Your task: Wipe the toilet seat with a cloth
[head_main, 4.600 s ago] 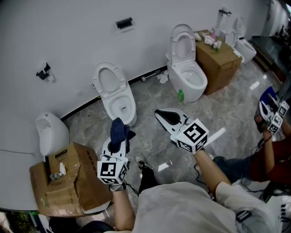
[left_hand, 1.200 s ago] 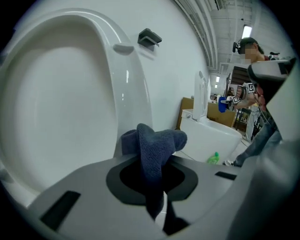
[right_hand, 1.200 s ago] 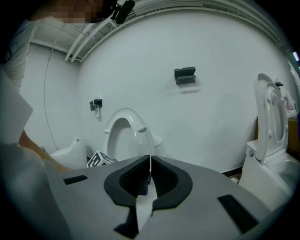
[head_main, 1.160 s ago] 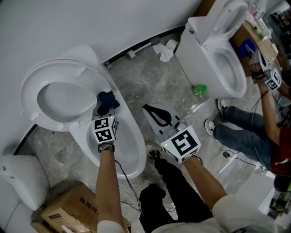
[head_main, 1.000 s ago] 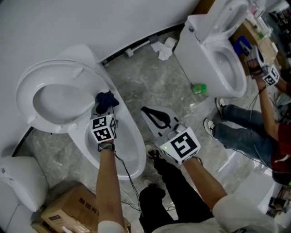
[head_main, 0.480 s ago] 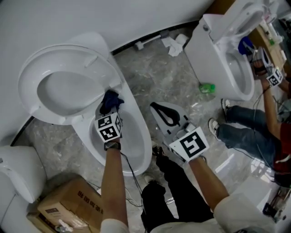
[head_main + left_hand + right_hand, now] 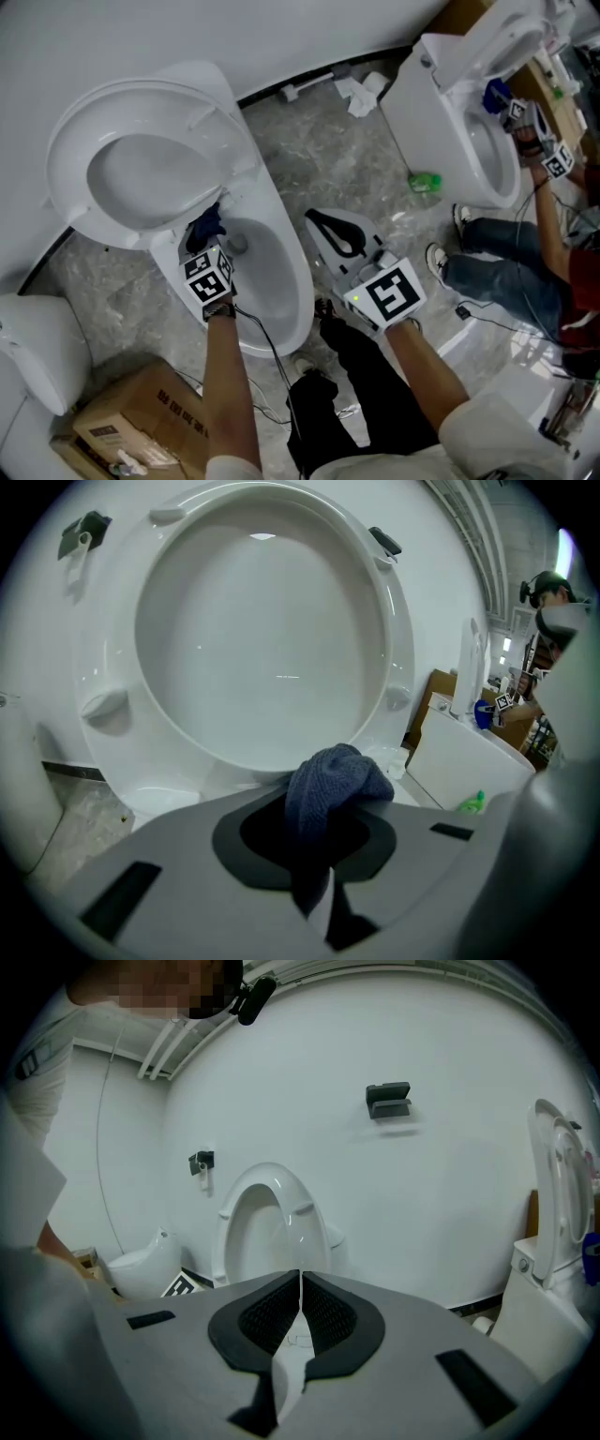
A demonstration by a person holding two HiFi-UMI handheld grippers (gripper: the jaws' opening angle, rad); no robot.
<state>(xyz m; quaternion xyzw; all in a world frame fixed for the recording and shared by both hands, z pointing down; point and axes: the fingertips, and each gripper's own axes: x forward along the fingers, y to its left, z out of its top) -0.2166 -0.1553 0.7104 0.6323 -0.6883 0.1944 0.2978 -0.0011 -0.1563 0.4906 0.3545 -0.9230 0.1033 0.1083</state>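
The left tongs (image 7: 208, 240), pinching the dark blue cloth (image 7: 333, 785), have slid leftward along the bowl's (image 7: 286, 309) back rim under the raised toilet seat (image 7: 73, 192), while the right tongs (image 7: 300, 1283) hang pressed together, empty.

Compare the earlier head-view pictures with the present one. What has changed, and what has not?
The left gripper, carrying the blue cloth, came from mid-air to the toilet bowl's back rim, then slid leftward below the raised seat. Unchanged: its grip on the cloth; right gripper shut, empty, beside the bowl.
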